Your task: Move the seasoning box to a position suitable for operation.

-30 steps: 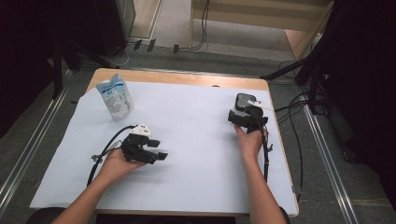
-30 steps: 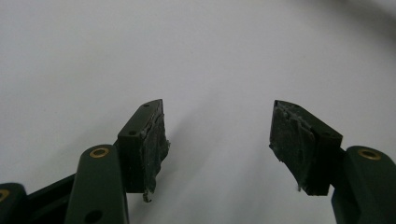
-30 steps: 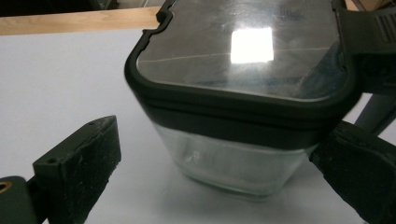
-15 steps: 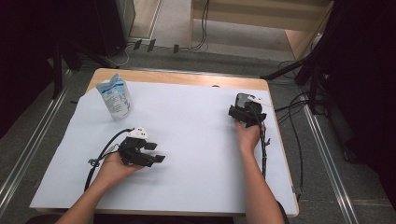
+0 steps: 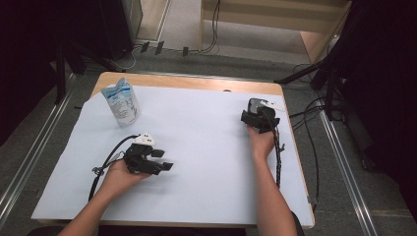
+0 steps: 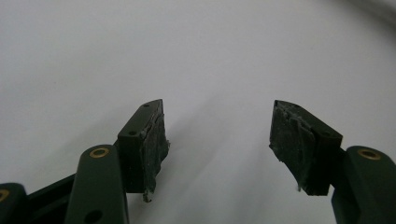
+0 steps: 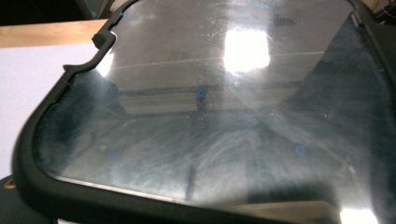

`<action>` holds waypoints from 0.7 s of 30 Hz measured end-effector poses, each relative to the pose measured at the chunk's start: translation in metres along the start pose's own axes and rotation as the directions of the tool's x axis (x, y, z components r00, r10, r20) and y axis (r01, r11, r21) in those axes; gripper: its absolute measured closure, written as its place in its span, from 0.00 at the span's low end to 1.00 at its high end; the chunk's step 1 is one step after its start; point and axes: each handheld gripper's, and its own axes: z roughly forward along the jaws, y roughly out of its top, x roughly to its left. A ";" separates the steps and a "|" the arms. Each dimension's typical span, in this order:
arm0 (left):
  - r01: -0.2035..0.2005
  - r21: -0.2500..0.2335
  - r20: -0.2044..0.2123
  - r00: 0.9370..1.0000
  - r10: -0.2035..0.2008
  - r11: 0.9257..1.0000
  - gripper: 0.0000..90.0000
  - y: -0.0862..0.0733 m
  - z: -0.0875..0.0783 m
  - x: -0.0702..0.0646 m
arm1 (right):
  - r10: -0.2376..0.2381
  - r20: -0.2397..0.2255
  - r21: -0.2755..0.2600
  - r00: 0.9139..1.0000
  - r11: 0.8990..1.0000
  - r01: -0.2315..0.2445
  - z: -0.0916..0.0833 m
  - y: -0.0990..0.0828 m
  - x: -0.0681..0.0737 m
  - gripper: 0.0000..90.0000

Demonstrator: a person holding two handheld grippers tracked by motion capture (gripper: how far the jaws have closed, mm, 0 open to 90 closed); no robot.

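Note:
My left gripper [image 5: 164,160] rests low on the white sheet [image 5: 206,162] at the near left. Its jaws stand open, and in the left gripper view nothing lies between the fingertips [image 6: 149,140] but bare paper. My right gripper [image 5: 256,118] is at the right side of the table and points away from the person. At its tip is a dark object with a glossy face [image 5: 255,105]. That black-rimmed, reflective panel [image 7: 210,116] sits very close in the right gripper view and hides the pads, so I cannot tell the grip.
A white and blue pouch [image 5: 121,102] stands upright at the far left of the sheet. The wooden table edge [image 5: 196,81] runs along the back. Cables [image 5: 278,157] trail from the right gripper along the right side, and more cables lie on the floor beyond.
The right hand has shifted slightly with the dark object at its tip. The left hand and its open jaws have stayed put.

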 end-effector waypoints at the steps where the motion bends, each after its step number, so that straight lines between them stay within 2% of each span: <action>1: 0.000 0.000 0.000 1.000 0.000 1.000 0.40 0.000 0.000 0.000 | -0.006 -0.001 -0.001 1.000 1.000 0.006 0.000 0.000 0.000 0.09; 6: 0.003 -0.002 0.005 1.000 -0.003 1.000 0.41 0.001 0.000 0.002 | -0.041 0.010 -0.014 0.999 0.999 0.042 -0.005 0.001 0.000 0.14; 12: 0.006 -0.002 -0.005 1.000 -0.006 1.000 0.41 0.001 0.001 0.004 | -0.041 0.005 -0.024 0.999 0.999 0.041 -0.009 0.000 -0.003 0.16; 14: 0.004 -0.003 -0.003 1.000 -0.004 1.000 0.41 0.002 0.001 0.004 | -0.055 0.008 -0.029 0.998 0.998 0.055 -0.010 0.000 -0.003 0.17; 21: 0.012 -0.005 -0.001 1.000 -0.012 1.000 0.41 0.003 0.001 0.008 | -0.055 -0.012 -0.029 0.998 0.998 0.054 -0.015 0.001 0.000 0.17</action>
